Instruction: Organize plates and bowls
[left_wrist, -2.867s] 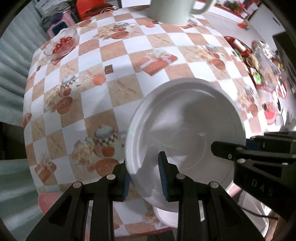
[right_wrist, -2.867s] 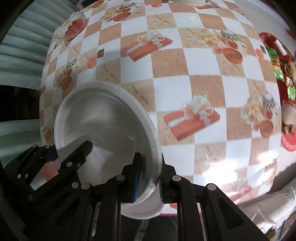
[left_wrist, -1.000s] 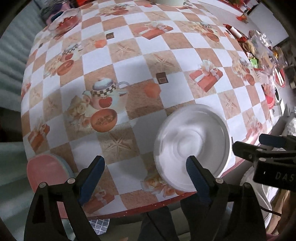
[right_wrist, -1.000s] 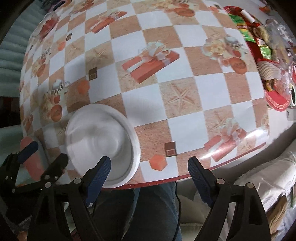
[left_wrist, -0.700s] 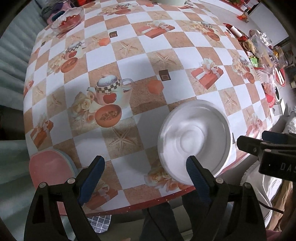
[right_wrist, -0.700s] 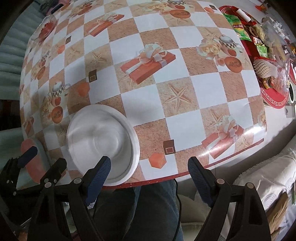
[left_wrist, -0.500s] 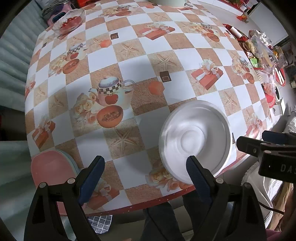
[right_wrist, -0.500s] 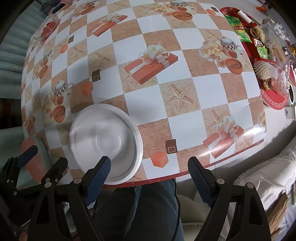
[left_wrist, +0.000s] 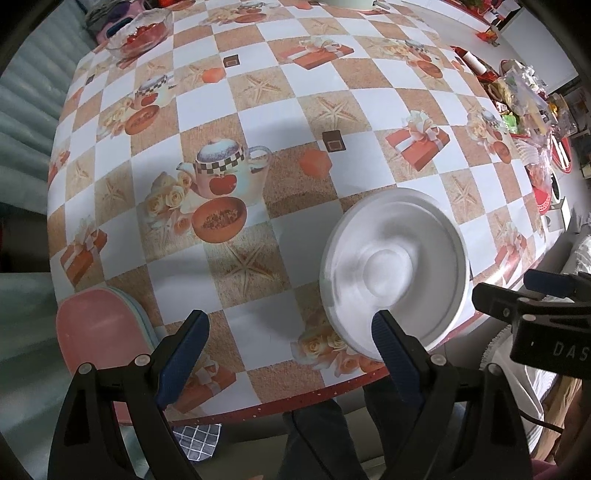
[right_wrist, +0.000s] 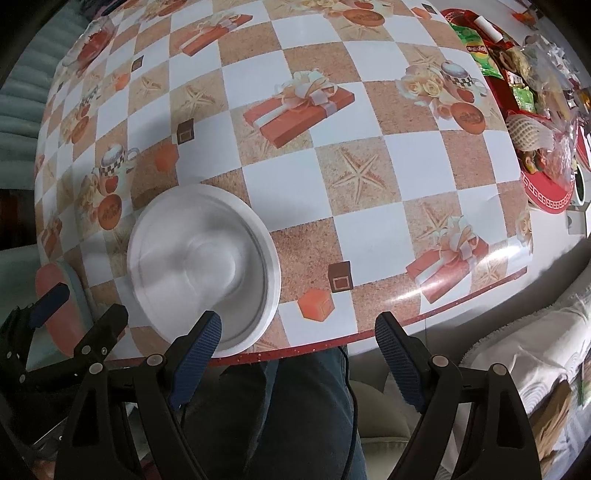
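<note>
A round white shallow plate (left_wrist: 393, 269) lies flat and empty near the near edge of the table (left_wrist: 332, 92) with the checkered, gift-printed oilcloth; far left stands a clear glass bowl (left_wrist: 138, 33) holding red pieces, and a stack of pink and pale plates (left_wrist: 99, 328) shows at the near left corner. Earlier both grippers pinched the white plate's rim; since then it has been set down and both have pulled away. The left gripper (left_wrist: 290, 332) points straight down with jaws spread wide, holding nothing. The right gripper (right_wrist: 297, 334) tilts steeply downward, jaws equally wide and empty, above the table edge and the person's dark trousers (right_wrist: 306, 406).
</note>
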